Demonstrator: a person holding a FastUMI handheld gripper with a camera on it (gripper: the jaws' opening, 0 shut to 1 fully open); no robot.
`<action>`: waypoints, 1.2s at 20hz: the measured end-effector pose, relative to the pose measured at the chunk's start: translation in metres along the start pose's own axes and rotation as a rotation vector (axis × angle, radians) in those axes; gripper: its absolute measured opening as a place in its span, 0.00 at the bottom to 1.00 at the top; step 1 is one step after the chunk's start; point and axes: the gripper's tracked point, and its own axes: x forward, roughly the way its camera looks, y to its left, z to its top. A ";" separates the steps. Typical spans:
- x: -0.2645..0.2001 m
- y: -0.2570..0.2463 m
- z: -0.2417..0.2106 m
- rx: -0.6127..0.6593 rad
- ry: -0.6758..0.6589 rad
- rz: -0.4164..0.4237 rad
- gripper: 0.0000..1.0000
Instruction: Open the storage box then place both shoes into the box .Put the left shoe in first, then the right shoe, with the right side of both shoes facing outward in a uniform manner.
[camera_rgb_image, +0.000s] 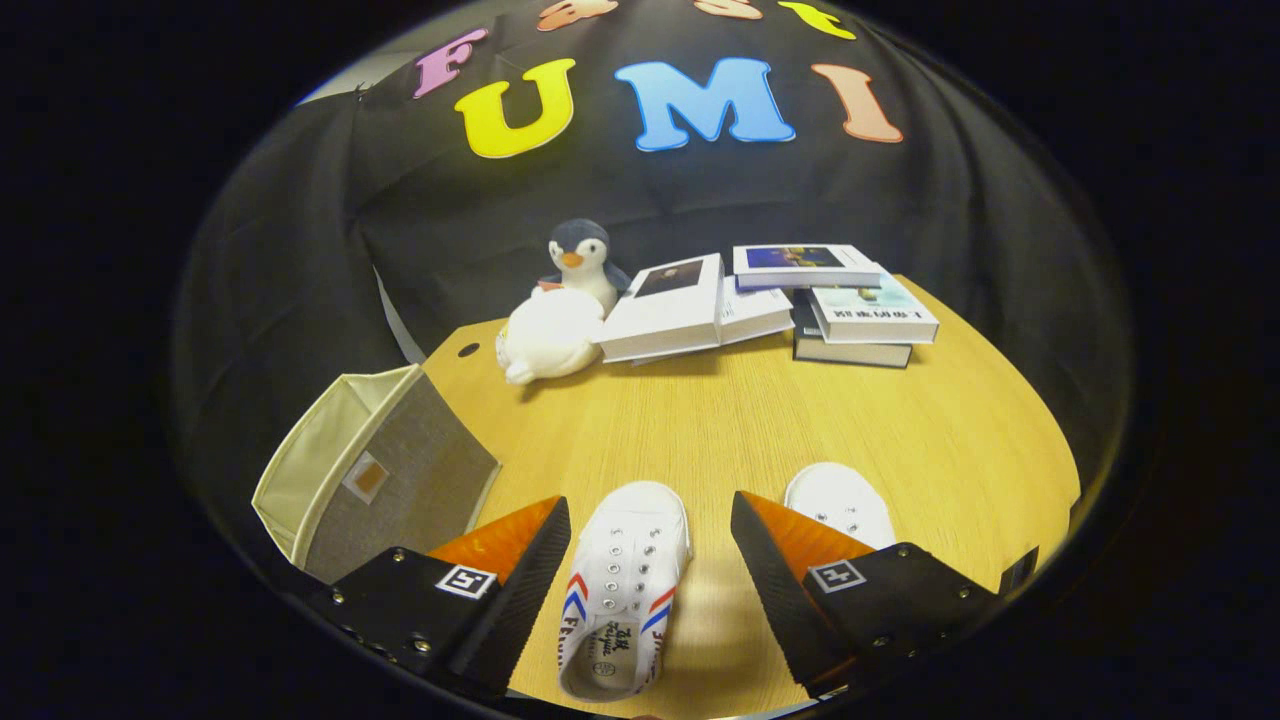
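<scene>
Wood table (760, 420): white shoe (625, 585) btwn wide-open jaws, untouched, toe pointing away, lengthwise w/ gripper (650, 530).

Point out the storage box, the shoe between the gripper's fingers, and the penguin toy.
storage box (400, 470): gripper view, grey side wall.
shoe (630, 570): gripper view, laced top, between the open gripper (650, 560) fingers.
penguin toy (583, 262): gripper view, its head.

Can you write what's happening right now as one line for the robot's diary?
gripper: open, over left shoe, not touching | right shoe: on table | box: open, tipped on side
</scene>
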 end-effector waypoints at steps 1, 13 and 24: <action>0.004 -0.003 -0.009 0.000 0.026 -0.002 0.98; 0.024 -0.008 -0.085 -0.007 0.266 0.014 0.78; 0.030 0.002 -0.092 0.273 0.311 0.030 0.13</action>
